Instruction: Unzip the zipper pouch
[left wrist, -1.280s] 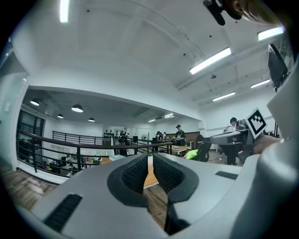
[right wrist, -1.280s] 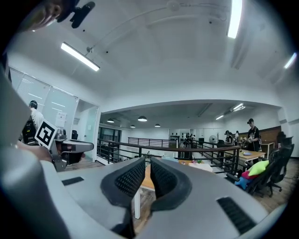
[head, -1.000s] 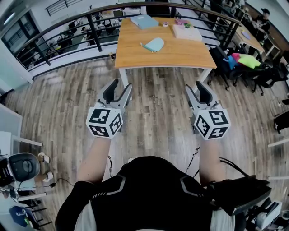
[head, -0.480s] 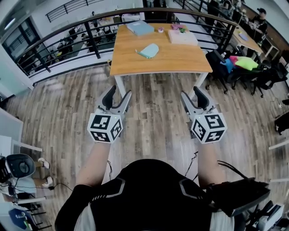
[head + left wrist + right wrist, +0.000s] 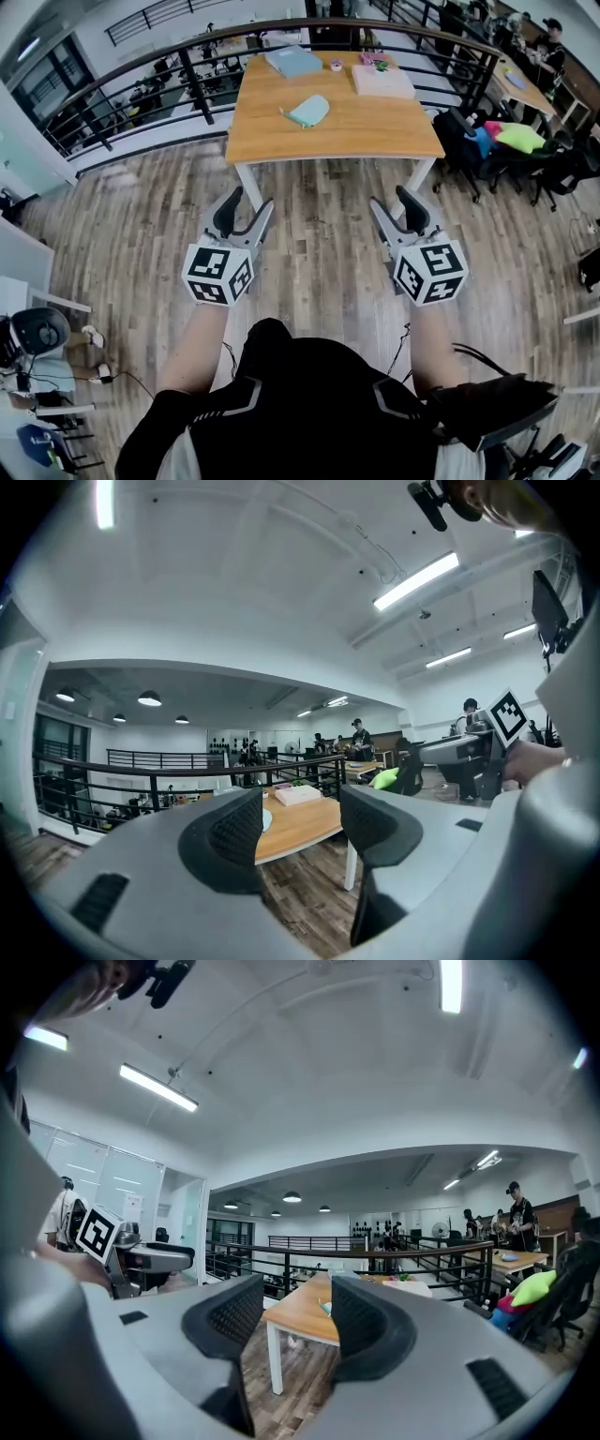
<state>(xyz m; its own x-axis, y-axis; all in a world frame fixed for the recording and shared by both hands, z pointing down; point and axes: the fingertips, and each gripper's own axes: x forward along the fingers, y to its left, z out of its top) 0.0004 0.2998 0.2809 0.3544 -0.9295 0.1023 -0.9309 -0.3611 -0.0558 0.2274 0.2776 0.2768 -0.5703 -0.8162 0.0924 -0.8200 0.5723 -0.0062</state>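
A light teal zipper pouch lies flat on the wooden table, towards its left half. Both grippers hang over the plank floor, well short of the table's near edge. My left gripper is open with nothing between its jaws, which have just been opening. My right gripper is also open and empty, its jaws likewise just opened wider. In the left gripper view the pouch shows as a pale sliver beside the left jaw. In the right gripper view the pouch peeks out between the jaws of the right gripper.
A blue folder and a pale flat box lie at the table's far end. A black railing curves behind and beside the table. Chairs with bright green and pink things stand to the right.
Both grippers have moved forward towards the table, which now sits closer in the head view. Their jaws stand a little wider than a second ago.
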